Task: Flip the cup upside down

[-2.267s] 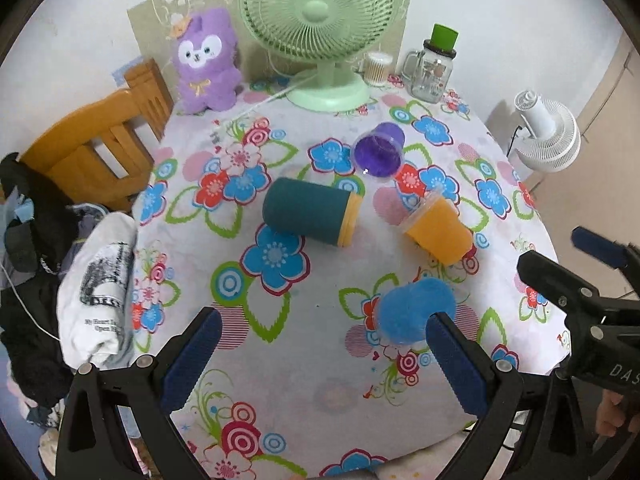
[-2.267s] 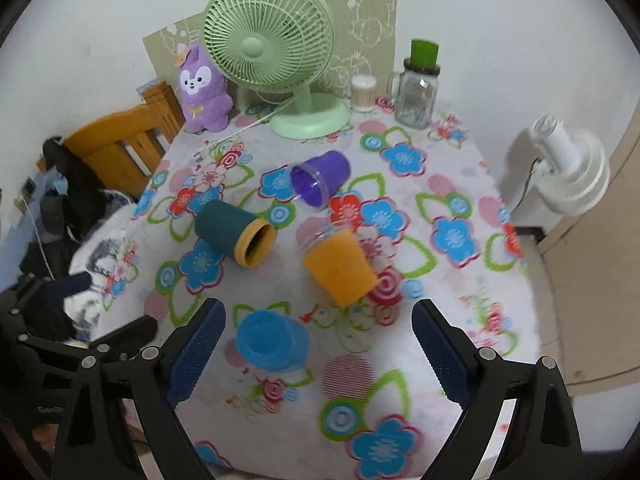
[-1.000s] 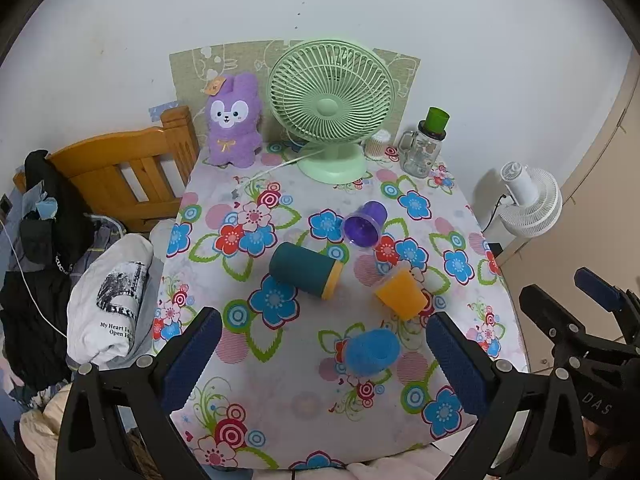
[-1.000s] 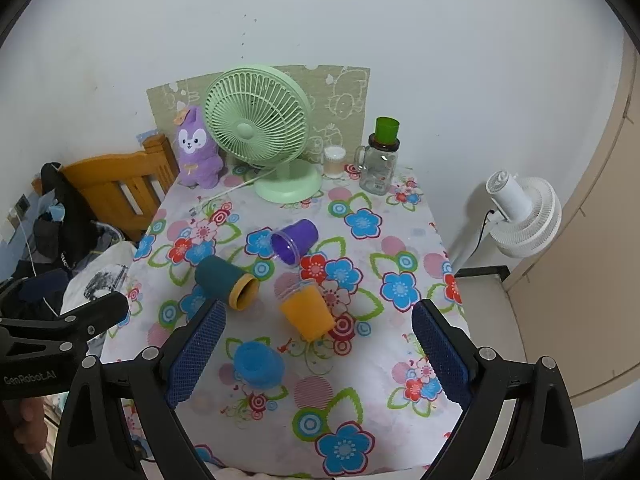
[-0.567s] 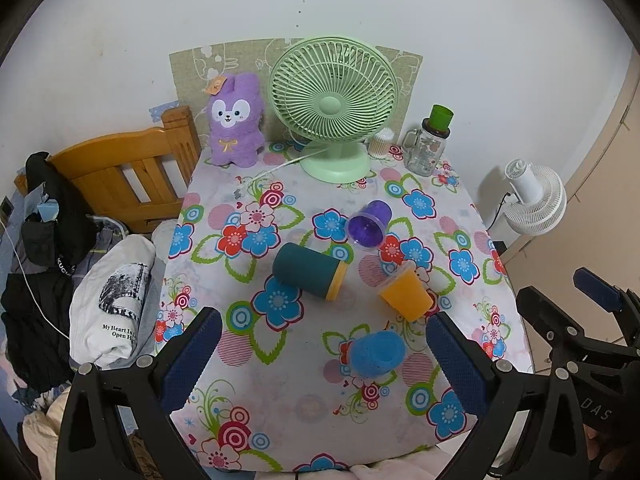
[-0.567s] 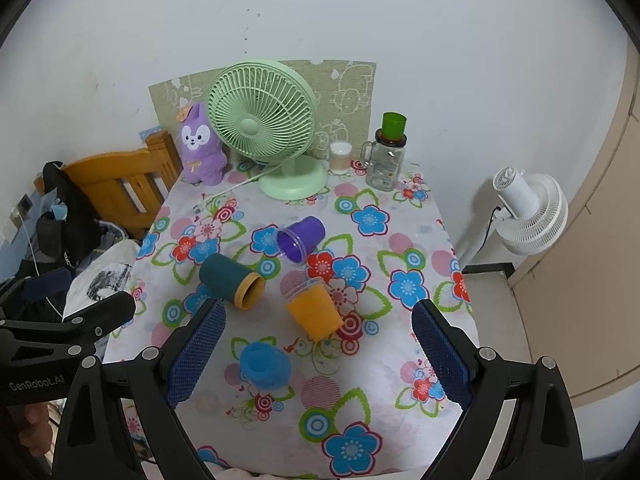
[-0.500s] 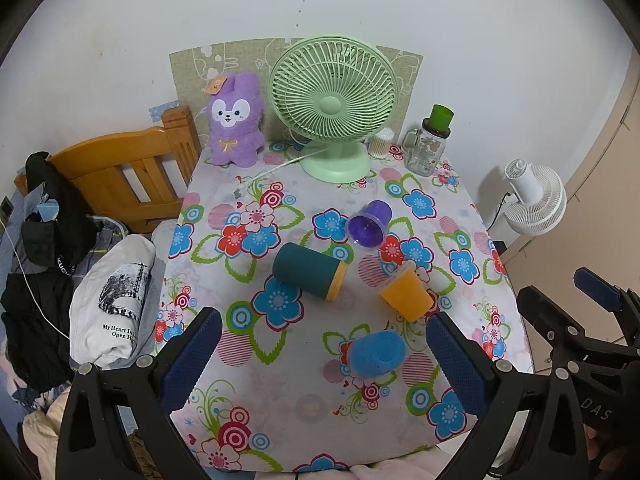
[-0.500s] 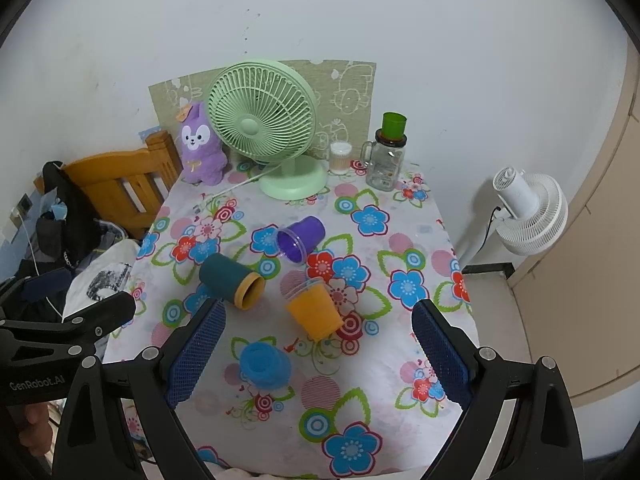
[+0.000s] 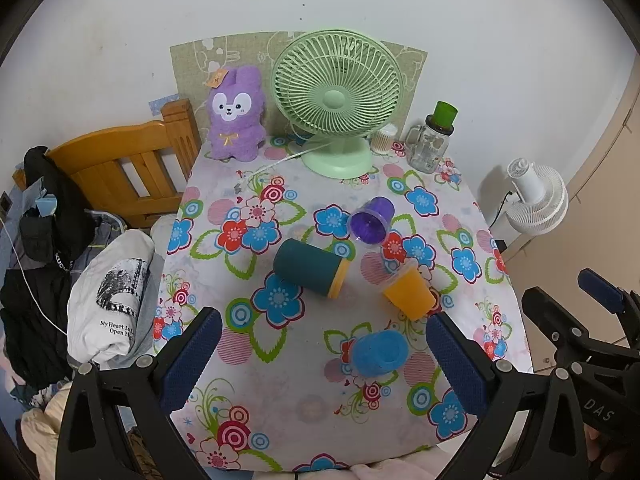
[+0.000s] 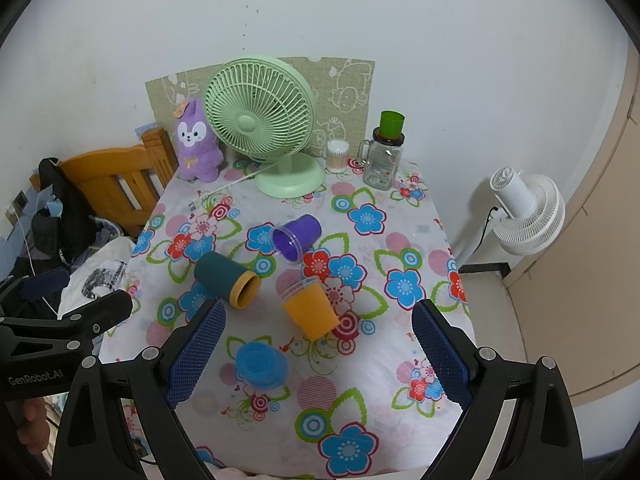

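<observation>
Four cups lie on the flowered surface (image 9: pixel 280 360). The dark teal cup (image 9: pixel 310 267) lies on its side near the middle, its orange-rimmed mouth (image 10: pixel 246 290) turned toward the right edge and nothing visible inside. Just beyond it toward the far edge, the purple cup (image 9: pixel 371 221) lies on its side with its open mouth facing the near edge; its translucent inside looks empty. The orange cup (image 9: pixel 408 290) lies tilted on its side toward the right edge, clear rim pointing to the far left. The blue cup (image 9: pixel 379 351) stands mouth-down nearest the near edge, its flat base up.

Along the far edge stand a green fan (image 9: pixel 337 100), a purple plush rabbit (image 9: pixel 236 114), a small jar of cotton swabs (image 10: pixel 336 155), and a clear glass jar mug (image 9: pixel 430 147) with a green cap; I cannot tell what it holds.

The left gripper (image 9: pixel 320 360) hangs over the near edge, fingers (image 9: pixel 192 360) spread wide and released, grasping nothing. The right gripper (image 10: pixel 318 354) does likewise, fingers (image 10: pixel 438 354) apart and empty, the blue cup showing between them.
</observation>
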Motion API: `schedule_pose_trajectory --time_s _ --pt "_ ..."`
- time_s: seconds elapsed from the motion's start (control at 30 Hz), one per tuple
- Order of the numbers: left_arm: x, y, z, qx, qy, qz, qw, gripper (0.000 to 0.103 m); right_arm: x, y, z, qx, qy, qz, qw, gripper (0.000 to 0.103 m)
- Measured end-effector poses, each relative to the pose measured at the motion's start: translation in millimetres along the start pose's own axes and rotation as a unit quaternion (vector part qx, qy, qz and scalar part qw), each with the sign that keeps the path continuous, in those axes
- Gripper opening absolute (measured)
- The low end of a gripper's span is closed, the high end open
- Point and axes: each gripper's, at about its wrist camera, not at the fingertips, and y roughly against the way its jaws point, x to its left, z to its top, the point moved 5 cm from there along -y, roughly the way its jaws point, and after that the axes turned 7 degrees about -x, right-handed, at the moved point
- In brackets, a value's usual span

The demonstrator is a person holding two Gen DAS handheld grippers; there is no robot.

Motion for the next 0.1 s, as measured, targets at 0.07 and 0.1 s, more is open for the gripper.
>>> schedule_pose_trajectory --time_s 0.07,0.1 --pt "-0.1 -2.4 -0.3 0.002 0.001 0.001 1.0000 0.103 0.0 -0.8 -0.3 0.001 0.000 0.001 1.000 0.096" --pt "0.1 -3.3 -1.0 0.004 0.001 0.001 1.0000 0.103 0.5 -1.2 -0.8 0.002 0.000 0.001 1.000 0.096"
